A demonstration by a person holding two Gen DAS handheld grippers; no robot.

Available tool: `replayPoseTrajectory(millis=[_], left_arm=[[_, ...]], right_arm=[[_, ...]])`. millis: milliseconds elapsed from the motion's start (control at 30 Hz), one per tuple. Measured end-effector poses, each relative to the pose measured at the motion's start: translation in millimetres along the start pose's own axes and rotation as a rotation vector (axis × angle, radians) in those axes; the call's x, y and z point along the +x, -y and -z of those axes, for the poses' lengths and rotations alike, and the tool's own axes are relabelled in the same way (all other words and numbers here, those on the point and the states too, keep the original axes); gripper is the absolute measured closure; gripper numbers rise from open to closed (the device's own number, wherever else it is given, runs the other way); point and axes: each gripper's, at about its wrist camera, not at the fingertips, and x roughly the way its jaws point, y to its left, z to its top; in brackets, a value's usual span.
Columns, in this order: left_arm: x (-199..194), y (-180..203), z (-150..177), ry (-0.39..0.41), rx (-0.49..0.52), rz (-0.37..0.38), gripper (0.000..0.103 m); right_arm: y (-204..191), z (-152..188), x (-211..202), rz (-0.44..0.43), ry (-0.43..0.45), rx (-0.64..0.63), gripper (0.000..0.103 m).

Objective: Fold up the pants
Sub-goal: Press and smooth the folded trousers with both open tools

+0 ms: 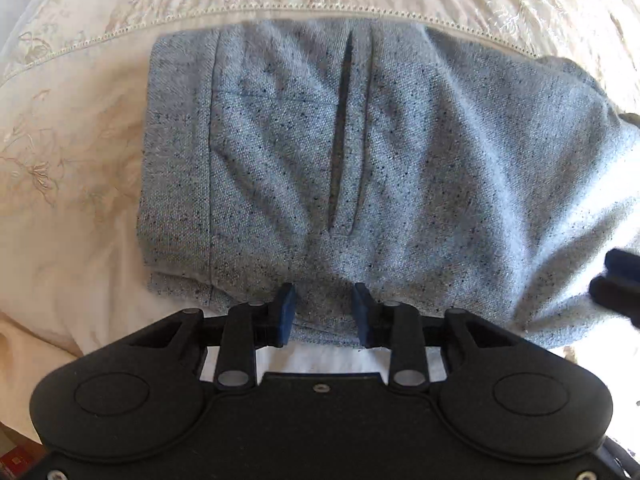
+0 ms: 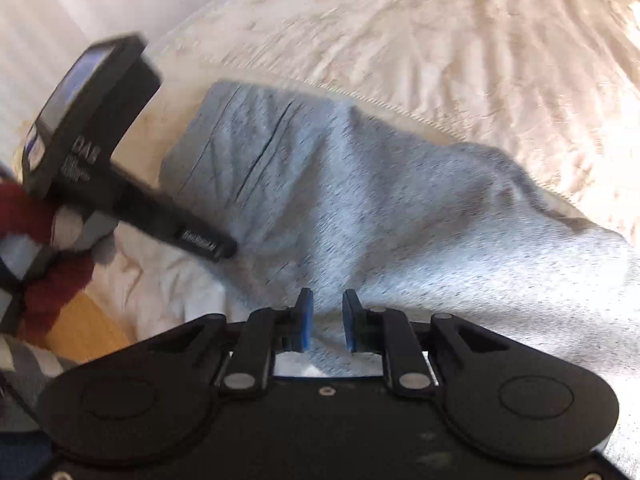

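Grey speckled pants lie folded on a cream embroidered bedspread, their neat left edge squared off and a long dark pocket slit running up the middle. The left gripper hangs straight down over the near edge of the cloth, jaws parted, blue pads standing clear on either side of a strip of fabric, nothing pinched. Over in the right wrist view, all blurred, the right gripper stands low over the pants, jaws narrowly apart with grey cloth showing in the gap; the pads do not look pressed onto it. The cloth on that side humps up in a loose ridge. The left gripper shows there too, held by a hand in a red and grey sleeve.
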Motion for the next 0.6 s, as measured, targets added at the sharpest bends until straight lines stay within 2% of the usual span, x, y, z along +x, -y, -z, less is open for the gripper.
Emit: replayPoseTrajectory(millis=[133,200,267,367,433,467,600], left_arm=[[-35,20,-18,0.146,0.026,-0.001,0.065],[-40,33,-30,0.182,0.028,0.020,0.064],[-37,45,-43,0.185,0.016,0.023,0.063],[-20,56,-44,0.127,-0.004,0.012,0.063],[-6,62,-33,0.080,0.015,-0.025,0.062],[2,64,-27,0.067,0.030,-0.053,0.062],[8,70,-12,0.084,0.064,-0.103,0.060]], right_arm=[[61,-27,-20,0.139,0.100,0.153,0.077],[88,-41,-21,0.194,0.126,0.196,0.075],[112,-52,-13,0.231,0.122,0.215,0.074],[149,-59,5,0.255,0.067,0.248,0.074],[165,-55,12,0.238,-0.005,0.274,0.073],[171,-49,18,0.203,-0.049,0.281,0.073],[159,-15,10,0.042,-0.142,0.203,0.073]])
